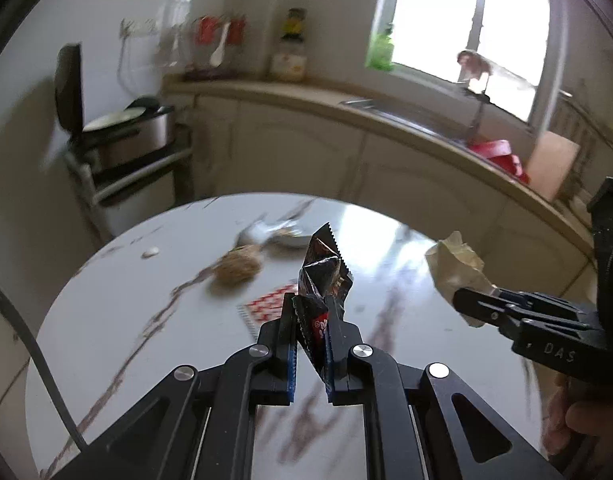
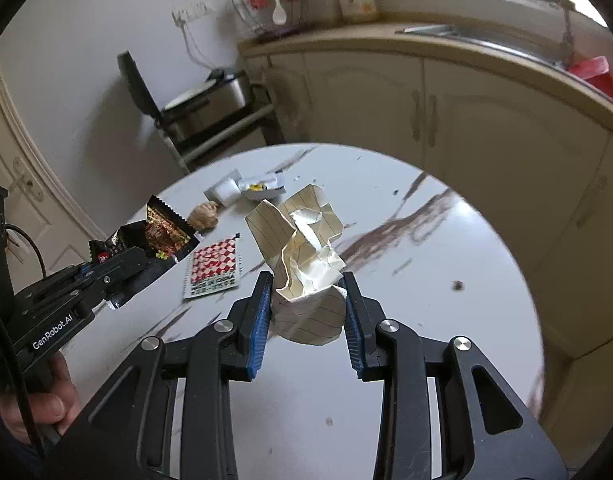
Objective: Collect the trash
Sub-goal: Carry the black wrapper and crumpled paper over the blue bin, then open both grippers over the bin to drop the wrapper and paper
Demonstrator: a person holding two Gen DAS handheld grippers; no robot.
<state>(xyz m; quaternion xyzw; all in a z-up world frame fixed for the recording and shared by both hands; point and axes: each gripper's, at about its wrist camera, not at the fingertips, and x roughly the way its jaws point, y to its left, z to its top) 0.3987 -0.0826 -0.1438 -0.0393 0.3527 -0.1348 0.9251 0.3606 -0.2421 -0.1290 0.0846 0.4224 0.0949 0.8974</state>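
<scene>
Left gripper (image 1: 311, 322) clamps foil wrapper (image 1: 324, 270): light, slick, we pinch low. Right gripper (image 2: 308, 308) squeezes crumpled paper (image 2: 306, 256): soft, springy, held mid-body above surface (image 2: 446, 280).

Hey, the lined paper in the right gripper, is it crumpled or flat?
Crumpled. The lined paper is a creased wad, pinched in the right gripper above the table.

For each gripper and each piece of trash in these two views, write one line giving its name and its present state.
left gripper: shut on the dark snack wrapper
dark snack wrapper: held, off the table
right gripper: shut on the crumpled lined paper
crumpled lined paper: held, crumpled
red-and-white checked packet: lying flat on the table
brown crumpled ball: resting on the table
</scene>
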